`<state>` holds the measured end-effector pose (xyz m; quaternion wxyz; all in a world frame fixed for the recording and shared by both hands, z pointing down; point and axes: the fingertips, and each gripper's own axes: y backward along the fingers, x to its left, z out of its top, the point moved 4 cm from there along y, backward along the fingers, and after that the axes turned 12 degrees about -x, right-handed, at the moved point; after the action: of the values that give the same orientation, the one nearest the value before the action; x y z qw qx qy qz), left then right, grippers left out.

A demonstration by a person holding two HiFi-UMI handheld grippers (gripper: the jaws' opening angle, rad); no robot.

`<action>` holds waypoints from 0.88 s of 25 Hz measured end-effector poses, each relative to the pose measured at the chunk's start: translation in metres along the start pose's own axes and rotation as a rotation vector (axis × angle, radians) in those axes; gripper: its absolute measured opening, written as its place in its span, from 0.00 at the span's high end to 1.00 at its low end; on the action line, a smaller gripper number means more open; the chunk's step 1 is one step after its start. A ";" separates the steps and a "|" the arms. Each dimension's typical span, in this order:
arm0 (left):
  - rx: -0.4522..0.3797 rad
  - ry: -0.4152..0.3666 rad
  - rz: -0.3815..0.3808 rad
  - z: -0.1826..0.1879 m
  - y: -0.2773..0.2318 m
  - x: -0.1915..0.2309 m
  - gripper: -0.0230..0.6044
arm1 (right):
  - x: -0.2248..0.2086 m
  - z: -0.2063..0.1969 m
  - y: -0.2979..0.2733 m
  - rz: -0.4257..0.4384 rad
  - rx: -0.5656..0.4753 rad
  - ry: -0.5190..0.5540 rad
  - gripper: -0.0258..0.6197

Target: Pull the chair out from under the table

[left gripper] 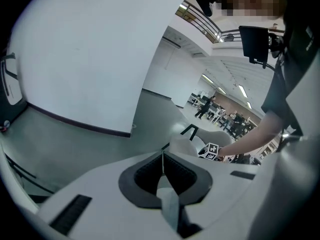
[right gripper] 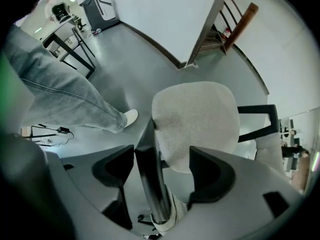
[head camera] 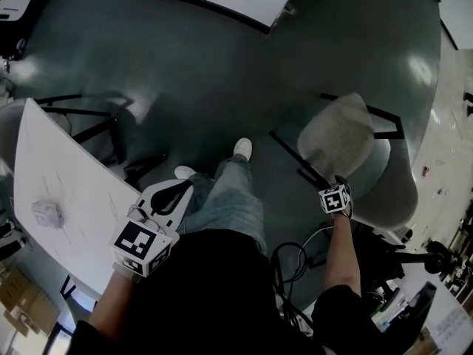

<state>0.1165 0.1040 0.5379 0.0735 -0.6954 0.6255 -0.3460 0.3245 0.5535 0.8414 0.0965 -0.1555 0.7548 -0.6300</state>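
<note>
your right tongs (right gripper: pixel 162 171) are standing spread wide and pointing down over the chair (right gripper: pixel 195 119). the top edge of its pale backrest is sitting between the jaws, and the pads are not clamping it. your left tongs (left gripper: pixel 163 166) are pressed together and hovering well to the left of the chair, beside your leg (head camera: pixel 229 198). the chair is standing on the grey floor (head camera: pixel 222 72), well apart from the white counter (head camera: pixel 59 176), which is lying far off to the chair's left.
</note>
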 end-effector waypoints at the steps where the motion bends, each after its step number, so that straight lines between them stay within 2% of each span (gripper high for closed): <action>1: -0.016 0.009 0.003 -0.001 0.005 0.005 0.95 | 0.000 0.007 0.004 -0.001 -0.001 0.018 0.45; 4: -0.078 0.038 0.011 -0.005 0.016 0.015 0.95 | -0.008 0.032 0.018 -0.011 -0.005 0.089 0.45; 7: -0.139 0.057 0.020 -0.002 0.030 0.020 0.95 | 0.004 0.065 0.030 -0.007 -0.038 0.196 0.45; 10: -0.199 0.069 0.032 0.004 0.047 0.026 0.95 | 0.025 0.118 0.046 -0.017 -0.130 0.281 0.45; 13: -0.252 0.072 0.053 0.006 0.065 0.029 0.95 | 0.050 0.182 0.065 -0.012 -0.259 0.290 0.45; 17: -0.319 0.070 0.106 0.010 0.097 0.042 0.95 | 0.101 0.265 0.087 0.058 -0.437 0.281 0.45; 22: -0.431 0.064 0.189 0.024 0.144 0.055 0.95 | 0.193 0.368 0.135 0.220 -0.667 0.278 0.45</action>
<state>0.0111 0.0153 0.4647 -0.0644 -0.6220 0.7493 -0.2178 0.2546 0.1673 0.6492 0.0042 -0.0095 0.9364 -0.3507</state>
